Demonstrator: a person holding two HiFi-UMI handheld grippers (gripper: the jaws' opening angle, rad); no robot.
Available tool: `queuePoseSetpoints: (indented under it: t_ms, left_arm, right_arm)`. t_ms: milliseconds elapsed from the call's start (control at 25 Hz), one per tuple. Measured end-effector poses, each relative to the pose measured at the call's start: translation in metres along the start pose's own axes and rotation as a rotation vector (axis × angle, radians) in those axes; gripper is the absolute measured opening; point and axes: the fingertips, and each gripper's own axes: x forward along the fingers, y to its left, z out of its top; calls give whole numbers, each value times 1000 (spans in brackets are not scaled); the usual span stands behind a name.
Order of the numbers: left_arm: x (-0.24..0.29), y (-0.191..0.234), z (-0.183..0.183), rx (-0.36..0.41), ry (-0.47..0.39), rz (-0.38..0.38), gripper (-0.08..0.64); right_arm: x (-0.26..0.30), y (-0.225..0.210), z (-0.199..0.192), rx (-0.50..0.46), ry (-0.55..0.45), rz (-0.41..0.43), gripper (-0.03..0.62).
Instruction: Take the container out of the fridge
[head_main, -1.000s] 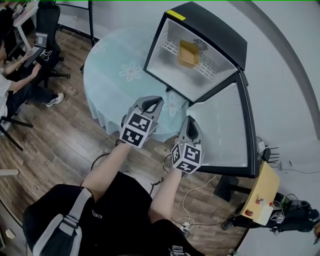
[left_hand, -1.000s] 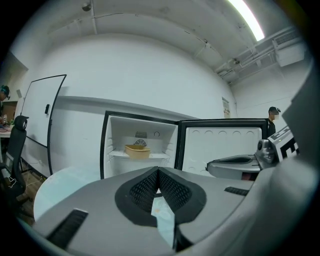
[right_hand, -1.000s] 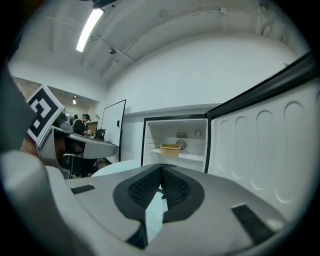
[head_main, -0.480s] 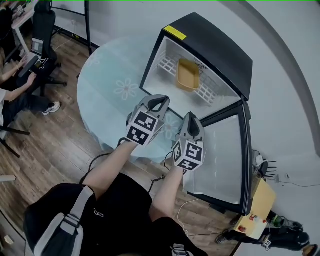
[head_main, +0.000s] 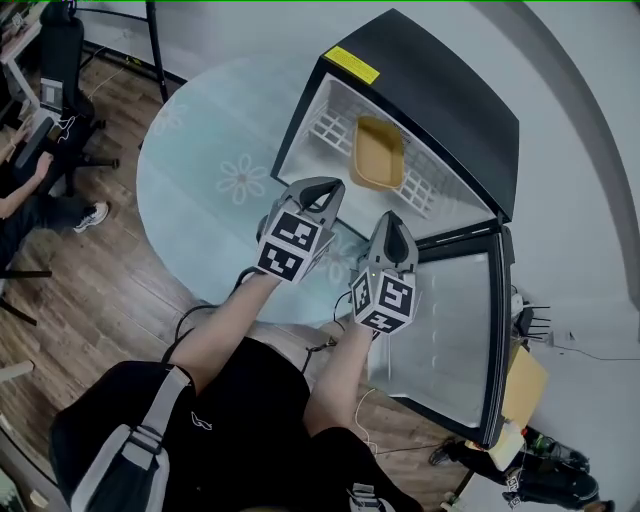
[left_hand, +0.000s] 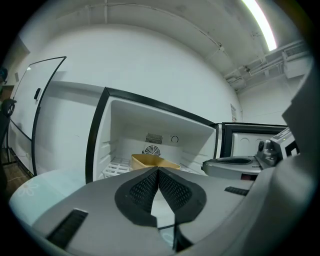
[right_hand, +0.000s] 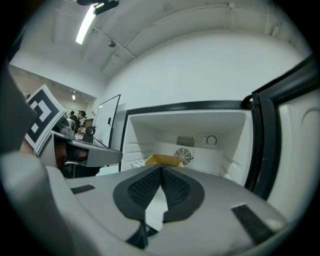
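Note:
A yellow container (head_main: 378, 153) sits on the white wire shelf (head_main: 330, 127) inside the open black mini fridge (head_main: 430, 85). In the left gripper view the container (left_hand: 152, 161) shows just beyond the jaw tips, and in the right gripper view it (right_hand: 162, 160) lies in front of the rear fan. My left gripper (head_main: 325, 188) and right gripper (head_main: 392, 220) hover side by side before the fridge opening, both shut and holding nothing. Their tips, left (left_hand: 158, 169) and right (right_hand: 161, 167), meet with no gap.
The fridge stands on a round table with a pale floral cloth (head_main: 200, 190). Its door (head_main: 450, 320) hangs wide open to the right of my right gripper. Office chairs and a seated person (head_main: 30, 190) are at the far left on the wooden floor.
Both grippers have moved forward and a little right, nearer the fridge opening. The fridge and container appear closer in the head view. Both grippers stay shut.

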Motion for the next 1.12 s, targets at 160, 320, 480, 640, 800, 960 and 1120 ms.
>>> queuePoseSetpoints:
  t_ms: [160,320,480,640,800,960,1120]
  left_arm:
    - [12,9,2,-41,-23,-13,2]
    - [17,14,7,-67,-53,-14,2]
    - [26,19,14,-91,-95,-15,7]
    - [42,22,19,-113,-139,-13,40]
    - [60,23,13,-128,-147,-4,66]
    - [73,28,7,-139,-145,25,94]
    - [84,29,-1,-132,-112,51,103]
  right_arm:
    - [7,-4,-3,-8,10,-25,7]
    - [18,-7,0,20,10,-28,7]
    - [41,-3,13,34,-14,12,8]
    - [62,-10,14,28,-5,32,46]
    - [77,-38,11,33,0,-2,48]
    - [93,-55,2,50,20,-2,75]
    - [109,-60,-11,52,54,25,75]
